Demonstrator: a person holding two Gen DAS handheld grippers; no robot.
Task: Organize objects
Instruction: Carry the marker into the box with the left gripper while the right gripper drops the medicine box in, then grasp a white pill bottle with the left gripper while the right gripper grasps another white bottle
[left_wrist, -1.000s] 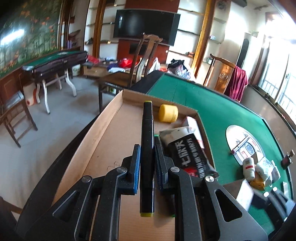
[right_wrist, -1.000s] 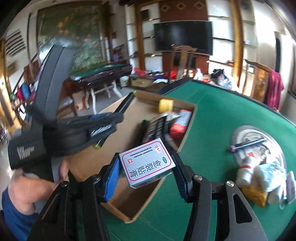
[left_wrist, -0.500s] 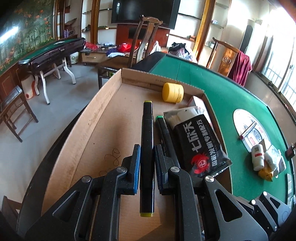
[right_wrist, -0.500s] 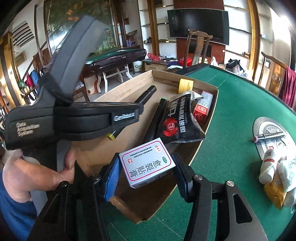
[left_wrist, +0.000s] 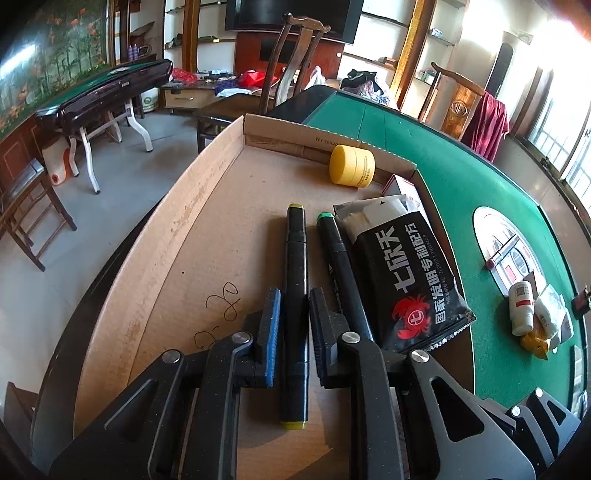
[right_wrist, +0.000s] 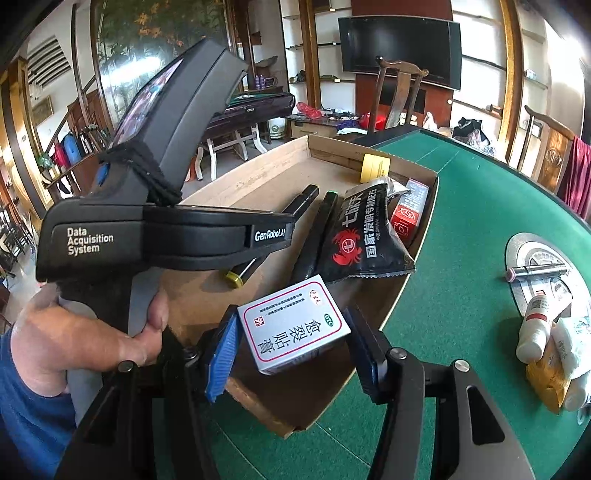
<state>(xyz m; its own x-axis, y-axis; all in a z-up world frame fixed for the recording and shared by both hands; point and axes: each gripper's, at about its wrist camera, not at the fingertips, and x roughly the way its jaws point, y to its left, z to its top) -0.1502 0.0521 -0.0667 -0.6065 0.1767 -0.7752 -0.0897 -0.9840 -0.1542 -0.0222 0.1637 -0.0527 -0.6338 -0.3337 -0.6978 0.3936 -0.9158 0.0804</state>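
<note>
Marker (left_wrist: 294, 295) is down in the cardboard box (left_wrist: 207, 206), your left hand-held gripper (left_wrist: 294, 325) opening off it, so back out before the right hand-held gripper (right_wrist: 291, 332), clamped on the white carton (right_wrist: 293, 328), drops in.

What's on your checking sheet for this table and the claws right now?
Surface: green felt table, cardboard tray at its edge.
Job's things: yellow-tipped marker, green-tipped marker, black pouch, yellow jar, red box lie in the tray.
Clutter: white bottle, pen by round metal plate.
Grippers: left claw straddles the yellow-tipped marker, thin gaps showing; right claw grips the medicine box above the tray's edge.
Cables: black cord tied round the left claw's body.
Surroundings: wooden chair, television.
</note>
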